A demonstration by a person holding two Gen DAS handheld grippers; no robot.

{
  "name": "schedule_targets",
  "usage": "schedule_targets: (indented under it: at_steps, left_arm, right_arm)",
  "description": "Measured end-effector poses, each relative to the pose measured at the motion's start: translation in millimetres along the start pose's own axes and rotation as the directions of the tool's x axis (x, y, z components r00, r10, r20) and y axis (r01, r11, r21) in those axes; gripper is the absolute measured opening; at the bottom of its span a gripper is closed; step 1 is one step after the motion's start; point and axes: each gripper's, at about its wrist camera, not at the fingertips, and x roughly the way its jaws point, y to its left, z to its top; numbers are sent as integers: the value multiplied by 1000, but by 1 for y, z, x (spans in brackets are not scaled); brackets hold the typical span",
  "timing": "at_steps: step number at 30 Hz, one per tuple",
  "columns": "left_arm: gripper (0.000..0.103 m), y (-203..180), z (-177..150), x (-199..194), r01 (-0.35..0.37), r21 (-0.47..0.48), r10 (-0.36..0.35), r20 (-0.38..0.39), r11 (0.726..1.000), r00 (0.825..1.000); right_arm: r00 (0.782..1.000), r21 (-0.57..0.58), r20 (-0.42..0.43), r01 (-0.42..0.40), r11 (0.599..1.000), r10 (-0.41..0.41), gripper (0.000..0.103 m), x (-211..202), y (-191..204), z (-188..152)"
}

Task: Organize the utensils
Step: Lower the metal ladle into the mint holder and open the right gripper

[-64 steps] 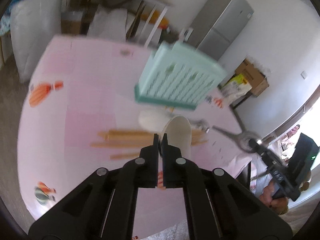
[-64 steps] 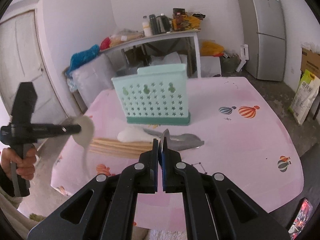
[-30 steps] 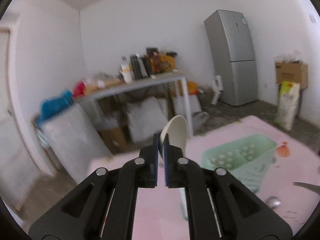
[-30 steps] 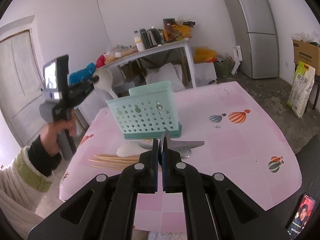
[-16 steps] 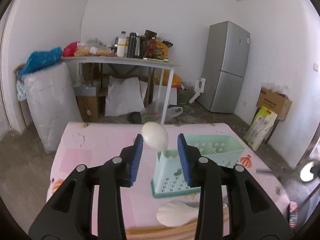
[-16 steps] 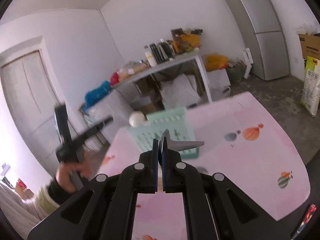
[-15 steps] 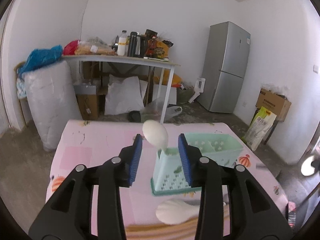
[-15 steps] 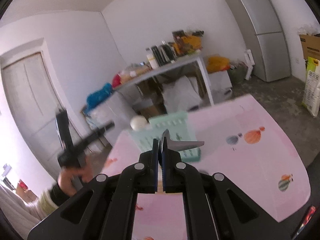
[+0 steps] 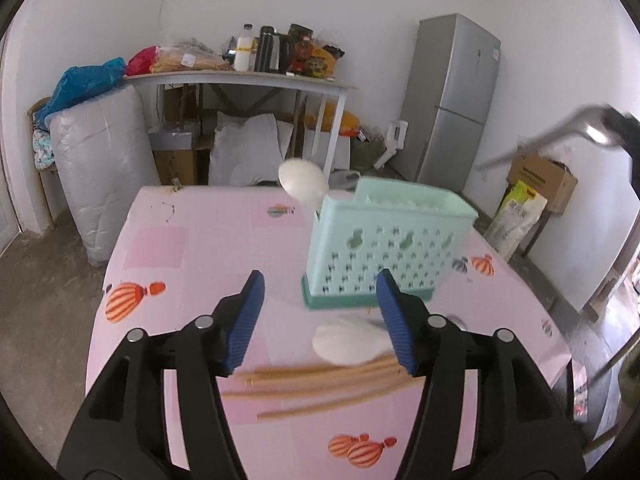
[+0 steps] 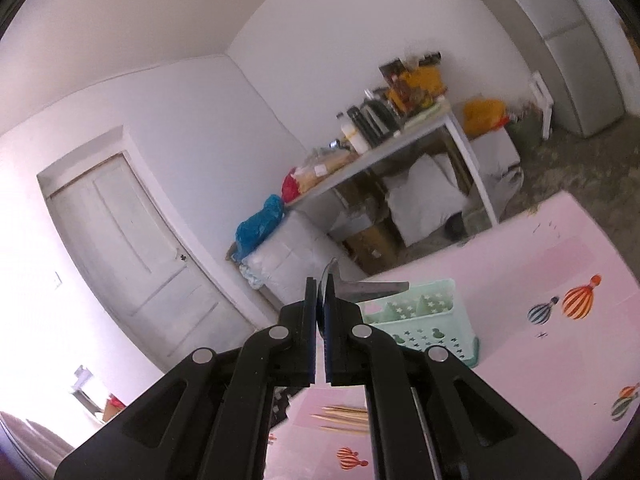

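Since the earlier frames, the white plastic spoon (image 9: 304, 181) has left the left gripper (image 9: 319, 322) and now stands bowl-up in the near-left corner of the mint-green perforated plastic utensil caddy (image 9: 384, 252), while the right gripper (image 10: 319, 334) has risen from the pink balloon-print tablecloth (image 9: 192, 264) with a grey metal utensil (image 10: 370, 288).

The left gripper's blue-padded jaws are opening, with nothing between them; the caddy and the table show through the gap. The right gripper's jaws are together, clamped on the metal utensil's thin end, so that its flat handle juts out sideways to the right of the fingers, roughly level.

The relation the next move seems to turn on is this: in the right wrist view the caddy sits just below and beyond the right gripper's tip, its open top facing up, while the held utensil's long axis lies across that opening rather than pointing into it. The right hand would probably have to roll so the utensil hangs downward before lowering it.

Left on the cloth in front of the caddy are a second white plastic spoon (image 9: 352, 345) and a loose bundle of light wooden chopsticks (image 9: 320, 386), lying crosswise just ahead of the left gripper, which is the nearer hand.
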Motion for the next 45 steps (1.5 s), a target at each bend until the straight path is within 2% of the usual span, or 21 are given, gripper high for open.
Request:
schedule_targets:
  at_steps: [8, 13, 15, 18, 20, 23, 30, 32, 35, 39, 45]
  left_arm:
    - [71, -5, -17, 0, 11, 18, -11, -36, 1000, 999]
    - [73, -6, -25, -1, 31, -8, -31, -52, 999, 998]
    - [73, -6, -27, 0, 25, -12, -26, -57, 1000, 998]
    - [73, -5, -30, 0, 3, 0, -3, -55, 1000, 998]
    - [74, -6, -31, 1, -15, 17, 16, -56, 1000, 998]
    - [75, -6, -32, 4, -30, 30, 32, -65, 999, 997]
    - [75, -9, -33, 12, -14, 55, 20, -105, 998, 994]
    - [75, -11, -34, 14, -1, 71, 10, -123, 997, 992]
    - [75, -9, -37, 23, 37, 55, -26, -179, 998, 984]
    - [81, 1, -42, 35, 72, -45, -81, -237, 996, 968]
    - [89, 12, -46, 47, 96, -173, -142, -275, 980, 951]
  right_arm:
    - [986, 245, -167, 51, 968, -10, 3, 73, -60, 14]
    - [965, 327, -260, 110, 939, -23, 7, 113, -96, 4]
    - [956, 329, -283, 168, 929, -73, 8, 121, -108, -1]
    - [957, 314, -272, 187, 931, -101, 11, 119, -113, -3]
    - [958, 293, -256, 205, 934, -130, 19, 114, -113, -2]
    - [959, 272, -235, 223, 936, -160, 22, 106, -112, 1]
    - [951, 192, -177, 284, 939, -252, 27, 74, -101, -3]
    - [946, 159, -173, 300, 940, -273, 36, 68, -100, -9]
    - [930, 103, -198, 332, 938, -308, 40, 60, -99, -27]
    - [894, 73, -296, 374, 925, -338, 41, 57, -112, -67]
    - [835, 134, -419, 447, 884, -358, 41, 58, -142, -119]
